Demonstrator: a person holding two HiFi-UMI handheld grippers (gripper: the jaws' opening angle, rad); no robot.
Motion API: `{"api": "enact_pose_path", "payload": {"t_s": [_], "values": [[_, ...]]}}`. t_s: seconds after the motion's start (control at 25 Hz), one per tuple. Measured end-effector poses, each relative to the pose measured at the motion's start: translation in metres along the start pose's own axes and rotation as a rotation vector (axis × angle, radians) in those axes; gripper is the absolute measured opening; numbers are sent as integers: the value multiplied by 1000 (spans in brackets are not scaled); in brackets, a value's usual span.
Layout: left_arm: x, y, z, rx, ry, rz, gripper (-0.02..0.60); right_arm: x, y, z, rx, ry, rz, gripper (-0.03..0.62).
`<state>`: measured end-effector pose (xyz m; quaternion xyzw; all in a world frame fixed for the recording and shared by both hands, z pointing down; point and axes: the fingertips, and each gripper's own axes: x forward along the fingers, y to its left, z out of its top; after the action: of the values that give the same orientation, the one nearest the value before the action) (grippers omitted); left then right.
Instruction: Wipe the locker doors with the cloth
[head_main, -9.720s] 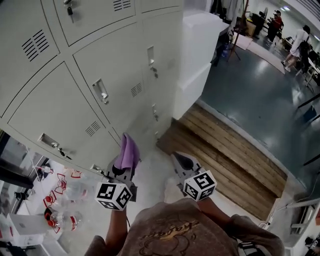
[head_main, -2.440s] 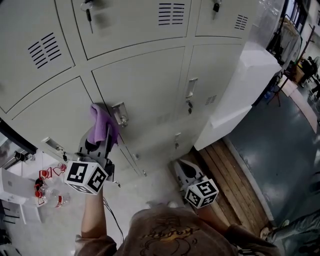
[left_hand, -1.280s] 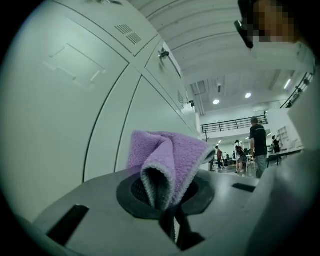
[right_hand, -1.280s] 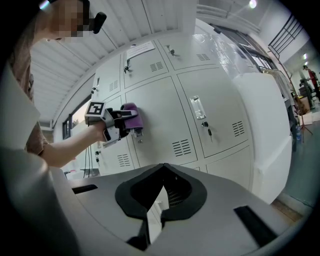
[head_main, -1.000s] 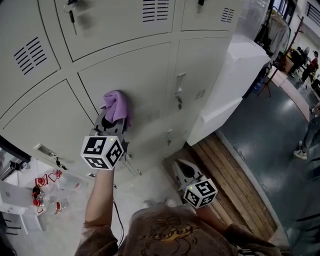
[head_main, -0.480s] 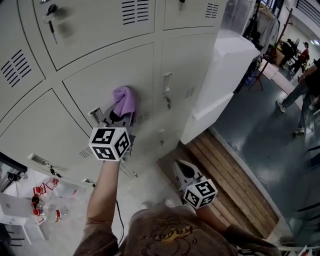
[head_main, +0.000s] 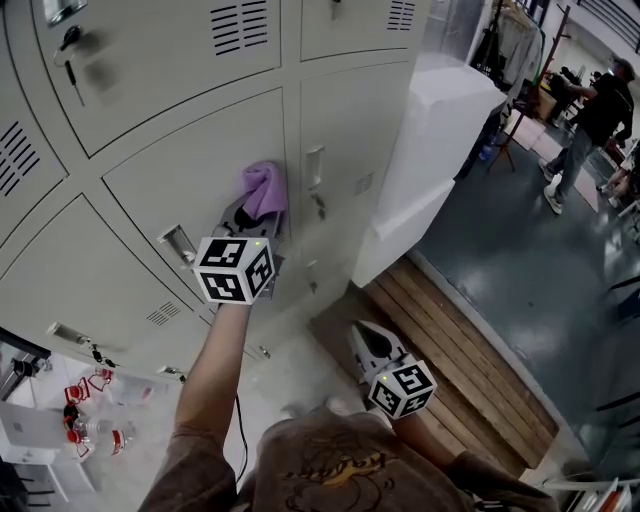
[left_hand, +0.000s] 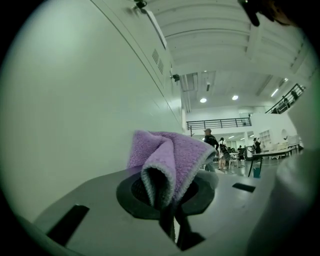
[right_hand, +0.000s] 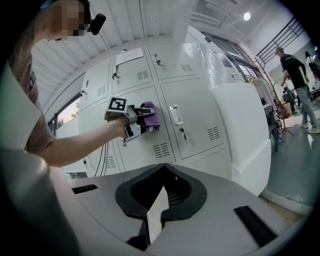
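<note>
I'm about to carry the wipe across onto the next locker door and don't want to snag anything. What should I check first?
1. Cloth gripped: ok, the left gripper has its jaws shut on it.
2. Cloth on the locker door: ok, it sits by the door's right edge; how hard it presses, cannot tell.
3. Path to the right: not ok, the next door's latch and hanging key lie close beside the cloth and could catch it.
4. Right gripper out of the way: ok, shut, empty, held low off the lockers.
5. Door wiped clean: cannot tell.
</note>
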<state>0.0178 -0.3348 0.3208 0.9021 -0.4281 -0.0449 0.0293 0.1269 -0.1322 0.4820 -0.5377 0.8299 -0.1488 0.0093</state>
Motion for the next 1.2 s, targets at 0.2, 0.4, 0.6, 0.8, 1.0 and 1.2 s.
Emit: {"api": "enact_pose_path", "payload": {"t_s": [0.2,0.4,0.6,0.8,1.0,1.2], "values": [[19,-10,-5,6,16,-28,40,-2,-5,1,2,-5,-12,-3],[34,-20,-11,16,41,-53,40,-6,-12,2,12,-10,-33,-3],[45,-33,-15,5,55,-93,40,-4,-15,5,11,-17,-36,-3],[33,-55,-11,-38,41,-170,40,-2,-16,7,10,-19,-34,-3],[4,-67,-3,-65,25,-216,40,1,-13,8,4,-12,-16,-3],[-32,-61,-5,-37,23,-197,40,8,-5,8,-3,-8,10,-3]]}}
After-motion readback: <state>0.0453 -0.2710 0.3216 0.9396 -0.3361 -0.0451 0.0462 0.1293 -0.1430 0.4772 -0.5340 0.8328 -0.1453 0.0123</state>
